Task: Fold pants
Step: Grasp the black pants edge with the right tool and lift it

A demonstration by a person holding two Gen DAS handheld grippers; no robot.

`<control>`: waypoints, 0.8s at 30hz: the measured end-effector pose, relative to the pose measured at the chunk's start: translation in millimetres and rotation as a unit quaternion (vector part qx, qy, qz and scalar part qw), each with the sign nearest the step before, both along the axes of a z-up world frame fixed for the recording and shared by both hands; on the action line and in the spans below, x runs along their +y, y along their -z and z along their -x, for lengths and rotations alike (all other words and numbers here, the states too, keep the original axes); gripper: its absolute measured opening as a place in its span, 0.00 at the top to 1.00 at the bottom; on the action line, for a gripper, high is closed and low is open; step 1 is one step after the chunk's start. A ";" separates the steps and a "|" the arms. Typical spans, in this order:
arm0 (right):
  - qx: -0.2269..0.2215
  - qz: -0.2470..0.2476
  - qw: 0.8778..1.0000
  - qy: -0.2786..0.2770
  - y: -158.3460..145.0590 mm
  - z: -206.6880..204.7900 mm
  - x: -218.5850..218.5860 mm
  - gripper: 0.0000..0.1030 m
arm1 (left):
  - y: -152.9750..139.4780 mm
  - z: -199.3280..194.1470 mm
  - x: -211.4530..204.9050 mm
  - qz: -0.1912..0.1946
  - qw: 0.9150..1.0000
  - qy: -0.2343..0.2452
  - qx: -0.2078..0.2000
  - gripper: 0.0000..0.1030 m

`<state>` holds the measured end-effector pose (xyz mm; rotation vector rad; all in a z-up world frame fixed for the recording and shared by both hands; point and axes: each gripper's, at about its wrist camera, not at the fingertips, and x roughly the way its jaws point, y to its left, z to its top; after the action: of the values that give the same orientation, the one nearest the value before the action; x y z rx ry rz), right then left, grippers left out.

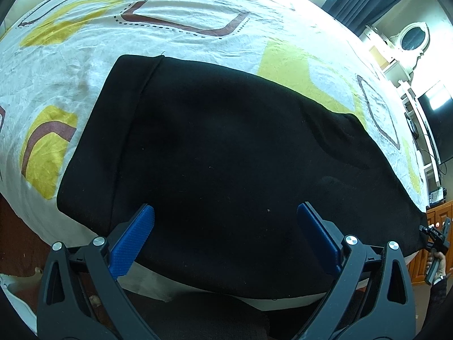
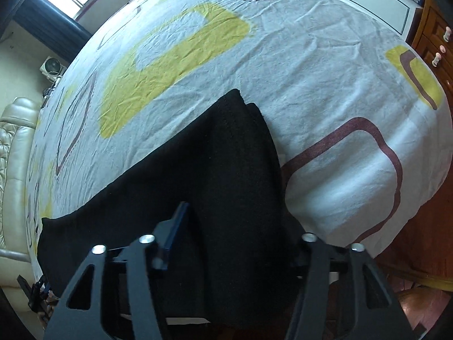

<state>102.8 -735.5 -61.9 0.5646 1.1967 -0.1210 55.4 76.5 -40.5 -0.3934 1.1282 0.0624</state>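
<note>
Black pants (image 1: pixel 226 141) lie folded on the patterned bed sheet (image 1: pixel 175 42), waistband at the left. My left gripper (image 1: pixel 226 221) hovers over their near edge, open, its blue pads (image 1: pixel 136 240) wide apart and nothing between them. In the right wrist view the pants (image 2: pixel 232 155) run from a hem end on the sheet into my right gripper (image 2: pixel 240 223), which is shut on a thick bunch of the cloth. Its left finger (image 2: pixel 175 226) shows; the right pad is hidden under fabric. At the far right of the left wrist view, the right gripper (image 1: pixel 437 238) holds the pants' end.
The bed sheet (image 2: pixel 311 70) spreads far beyond the pants. A beige padded headboard (image 2: pixel 14 147) is at the left, a wooden drawer cabinet (image 2: pixel 436 42) at the right, and a white mirror dresser (image 1: pixel 407 45) beside dark curtains. The left gripper (image 2: pixel 36 291) shows at the lower left.
</note>
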 end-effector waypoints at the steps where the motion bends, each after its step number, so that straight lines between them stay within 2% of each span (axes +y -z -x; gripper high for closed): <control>1: -0.009 -0.028 1.000 0.004 -0.7 4.2 -1.7 0.79 | 0.4 -0.2 -0.6 -0.002 1.000 0.000 0.001 0.03; 7: -0.072 -0.094 0.993 0.029 -35.9 20.0 15.4 0.79 | 1.1 0.3 -3.3 -0.014 1.000 0.005 0.004 0.03; 13: -0.145 -0.154 0.977 0.002 -103.8 15.9 56.8 0.79 | 1.0 -0.7 -4.2 -0.017 1.000 0.001 0.007 0.03; 19: -0.175 -0.147 0.970 -0.079 -162.8 0.9 142.2 0.79 | 1.0 -2.4 -7.8 -0.027 1.000 0.004 0.012 0.03; 21: -0.180 -0.148 0.967 -0.103 -173.5 2.1 171.9 0.79 | 0.9 -2.2 -7.1 -0.024 1.000 0.002 0.011 0.03; 24: -0.175 -0.124 0.967 -0.139 -177.1 -3.2 218.6 0.79 | 0.7 -3.1 -6.1 -0.021 1.000 -0.001 0.012 0.03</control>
<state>106.1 -516.9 115.2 0.6014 0.9377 0.3607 58.5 70.3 -41.3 -0.3579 1.1489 0.0920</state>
